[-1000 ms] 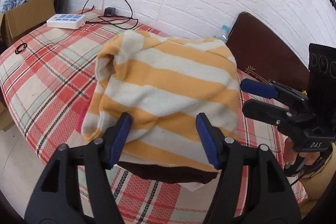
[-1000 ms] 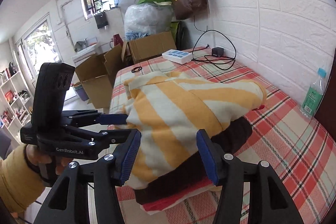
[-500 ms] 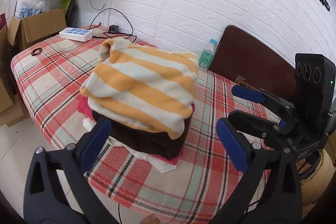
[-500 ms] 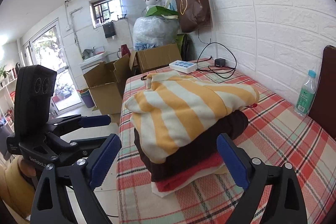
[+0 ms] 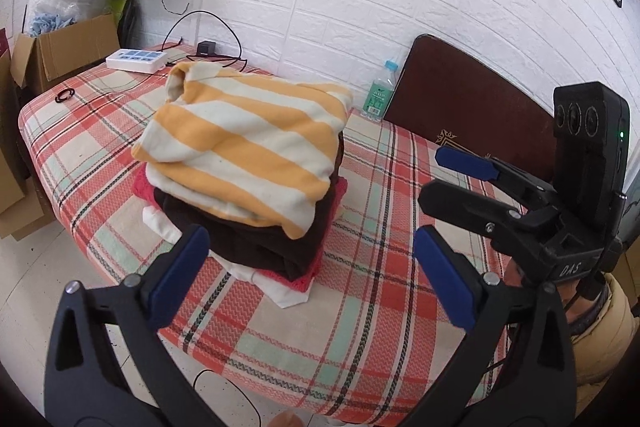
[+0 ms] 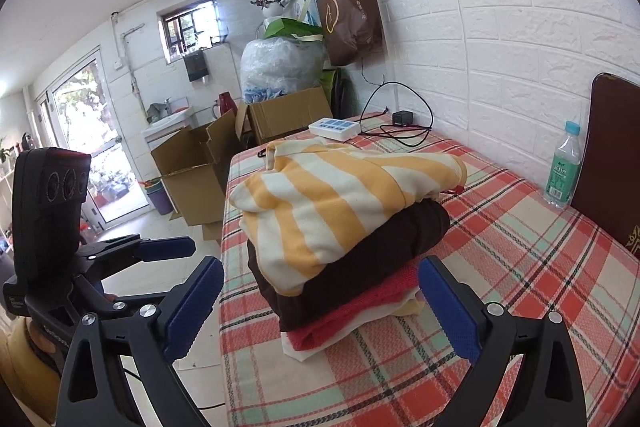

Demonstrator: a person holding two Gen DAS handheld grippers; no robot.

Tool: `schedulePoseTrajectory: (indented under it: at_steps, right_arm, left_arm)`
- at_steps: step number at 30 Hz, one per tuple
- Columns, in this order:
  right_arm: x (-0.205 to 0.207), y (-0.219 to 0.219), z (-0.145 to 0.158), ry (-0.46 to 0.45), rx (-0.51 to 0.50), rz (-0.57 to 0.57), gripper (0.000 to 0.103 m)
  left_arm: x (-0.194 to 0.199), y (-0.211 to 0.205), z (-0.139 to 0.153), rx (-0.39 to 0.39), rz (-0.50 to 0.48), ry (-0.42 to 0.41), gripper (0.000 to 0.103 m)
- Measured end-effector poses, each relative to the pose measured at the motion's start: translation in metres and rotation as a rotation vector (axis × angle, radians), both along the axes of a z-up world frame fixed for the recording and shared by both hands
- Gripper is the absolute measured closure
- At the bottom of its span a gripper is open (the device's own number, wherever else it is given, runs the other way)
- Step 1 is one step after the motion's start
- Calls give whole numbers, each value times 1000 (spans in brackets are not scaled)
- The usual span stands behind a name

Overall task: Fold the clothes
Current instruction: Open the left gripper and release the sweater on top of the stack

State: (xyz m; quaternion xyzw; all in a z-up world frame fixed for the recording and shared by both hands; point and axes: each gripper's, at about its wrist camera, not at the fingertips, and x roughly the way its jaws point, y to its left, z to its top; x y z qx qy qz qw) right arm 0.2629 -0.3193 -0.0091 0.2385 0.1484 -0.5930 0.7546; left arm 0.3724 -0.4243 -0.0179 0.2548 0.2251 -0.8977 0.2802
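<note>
A folded yellow-and-white striped garment (image 5: 248, 143) (image 6: 332, 199) tops a pile on the plaid-covered bed (image 5: 360, 307) (image 6: 520, 267). Under it lie a dark brown garment (image 5: 240, 239) (image 6: 380, 247), a red one (image 6: 340, 323) and a white one (image 5: 280, 293). My left gripper (image 5: 310, 247) (image 6: 172, 269) stands open just short of the pile's near side, nothing between its blue pads. My right gripper (image 6: 320, 269) (image 5: 444, 179) is open too, off the pile's other side and apart from it.
A water bottle (image 5: 378, 95) (image 6: 564, 167) stands by the brown headboard (image 5: 460, 99). A white power strip (image 5: 136, 59) (image 6: 332, 129) with black cables and a hair tie (image 5: 65, 95) lie at the bed's far end. Cardboard boxes (image 6: 192, 167) sit on the floor beyond.
Both grippers opened wide, let go of the striped garment and drew back from it. The garment now rests on top of the pile.
</note>
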Motion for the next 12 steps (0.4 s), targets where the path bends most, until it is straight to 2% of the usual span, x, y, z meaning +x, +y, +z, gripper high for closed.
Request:
schedulePoseTrajectory:
  at_steps: [3,6,9,12]
  right_arm:
    - [-1,0,0,1,3,-4,3]
    - [-3,-1,-2,-9,17,-6,3]
    - [-4,0,-4,-15,25,-10,3]
    - [-5,0,-5,-13,25,-18,3]
  left_arm:
    - [-1,9,1,-28,-7,7,1]
    - [-3,17,-1,-23,-16,25,2]
    - [-8,22,-4,-54,16,-30,2]
    - [-8,22,-4,-61,59,-43,1]
